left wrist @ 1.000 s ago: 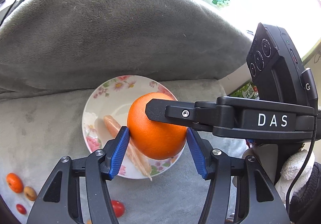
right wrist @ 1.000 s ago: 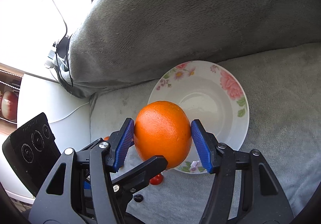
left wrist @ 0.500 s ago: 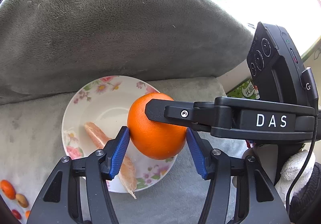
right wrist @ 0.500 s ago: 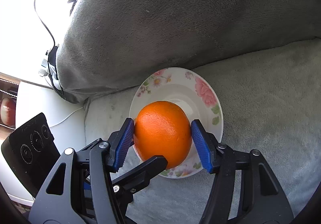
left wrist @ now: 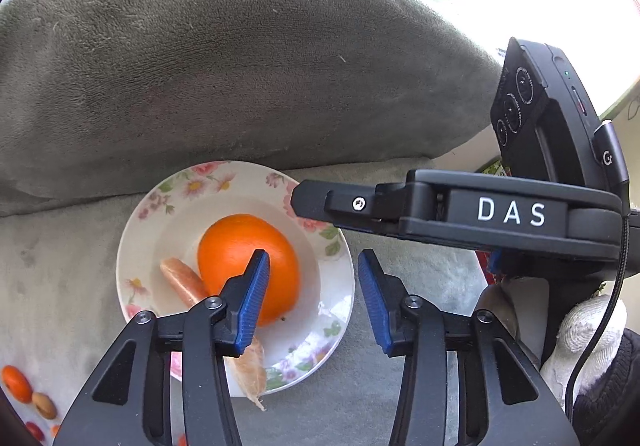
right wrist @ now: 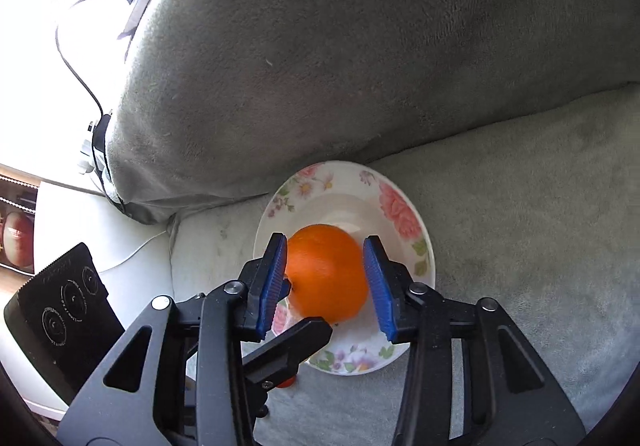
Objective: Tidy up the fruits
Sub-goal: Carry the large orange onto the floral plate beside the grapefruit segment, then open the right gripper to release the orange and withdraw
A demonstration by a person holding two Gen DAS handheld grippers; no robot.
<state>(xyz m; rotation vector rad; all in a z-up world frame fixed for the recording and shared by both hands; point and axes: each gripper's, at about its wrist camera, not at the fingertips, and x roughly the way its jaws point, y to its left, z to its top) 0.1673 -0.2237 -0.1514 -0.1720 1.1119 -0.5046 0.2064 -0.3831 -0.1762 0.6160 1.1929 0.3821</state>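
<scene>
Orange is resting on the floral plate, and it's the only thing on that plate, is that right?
Not quite. The orange does rest on the floral plate, but it is not the only thing there: a peeled fruit segment lies on the plate right beside it. The left wrist view shows this.

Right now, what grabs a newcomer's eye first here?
The bright orange lying in the floral plate, beside a pale peeled piece. Behind them a big grey plush cushion fills the view; small loose fruits sit at the lower left of the left wrist view.
</scene>
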